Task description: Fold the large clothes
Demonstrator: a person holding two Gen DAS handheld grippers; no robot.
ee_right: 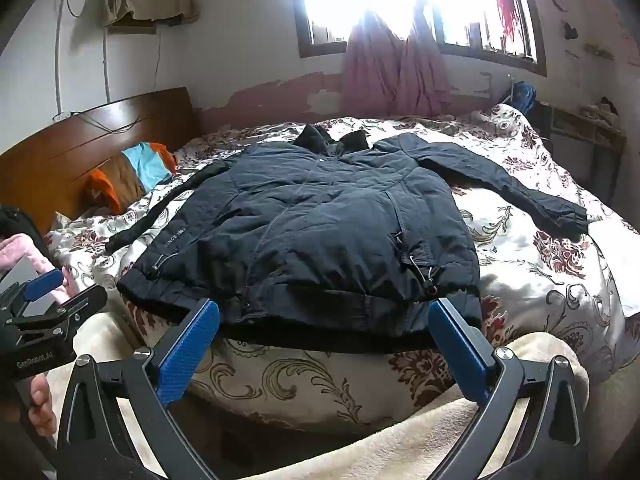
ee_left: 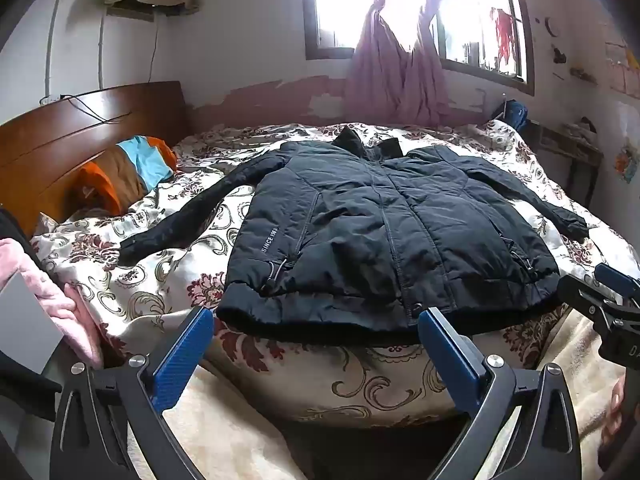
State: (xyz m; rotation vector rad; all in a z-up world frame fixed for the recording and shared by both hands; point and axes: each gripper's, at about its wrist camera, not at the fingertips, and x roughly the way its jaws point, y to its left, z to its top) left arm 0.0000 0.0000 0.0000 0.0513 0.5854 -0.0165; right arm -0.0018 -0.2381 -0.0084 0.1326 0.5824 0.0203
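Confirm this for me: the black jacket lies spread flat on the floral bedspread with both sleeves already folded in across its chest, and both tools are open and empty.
Not quite. The black jacket does lie flat on the floral bedspread, but both sleeves stretch outward, unfolded, as the left wrist view shows. The left tool and right tool are open and empty.

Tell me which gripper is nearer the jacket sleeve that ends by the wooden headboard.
Left. The left gripper hangs open before the jacket hem on that sleeve's side; the right gripper sits farther toward the other sleeve.
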